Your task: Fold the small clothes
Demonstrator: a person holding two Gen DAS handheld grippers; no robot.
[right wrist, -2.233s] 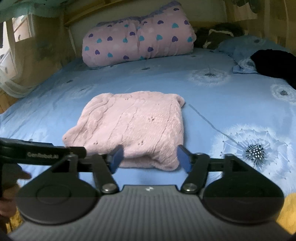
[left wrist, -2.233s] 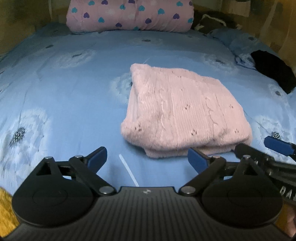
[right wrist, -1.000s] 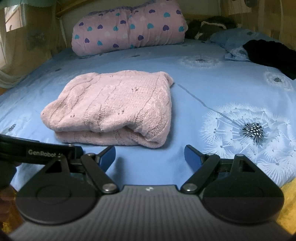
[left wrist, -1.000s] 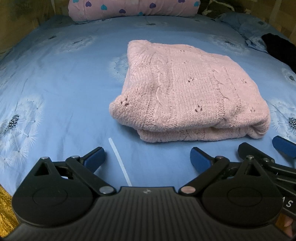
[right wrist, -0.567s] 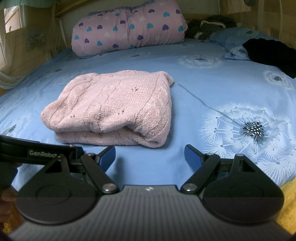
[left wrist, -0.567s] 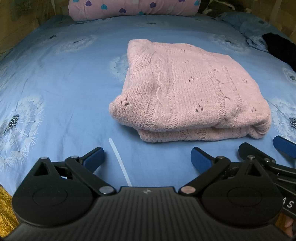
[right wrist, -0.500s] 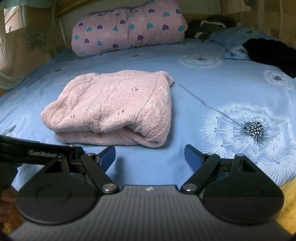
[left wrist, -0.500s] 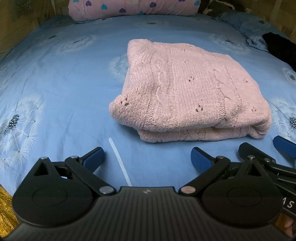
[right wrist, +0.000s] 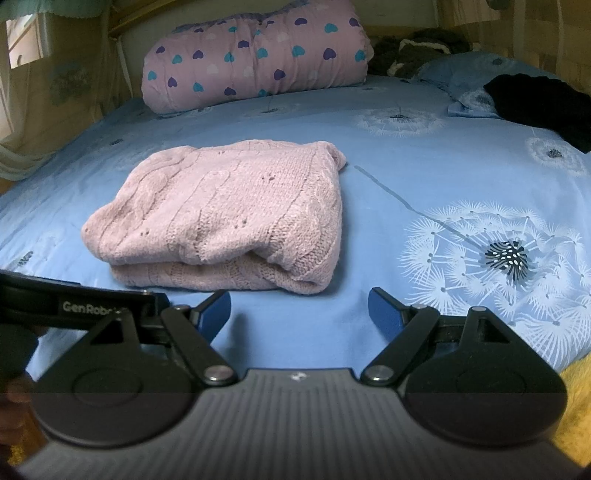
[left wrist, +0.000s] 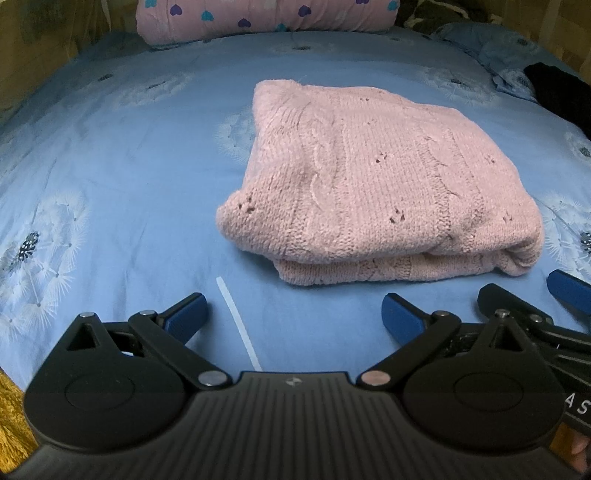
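The left wrist camera sits low at the near edge of the bed, just short of the folded pink sweater (left wrist: pixel 380 192), tilted steeply down onto it, so the sweater fills the middle of its view; the right wrist camera stands just to the right of it, near the sweater's right corner, aimed flatter, up the bed past the sweater (right wrist: pixel 229 214) to the heart-print quilt (right wrist: pixel 255 55) beyond; both views share the sweater, the quilt (left wrist: pixel 266 14) and the blue sheet (left wrist: pixel 110 155).
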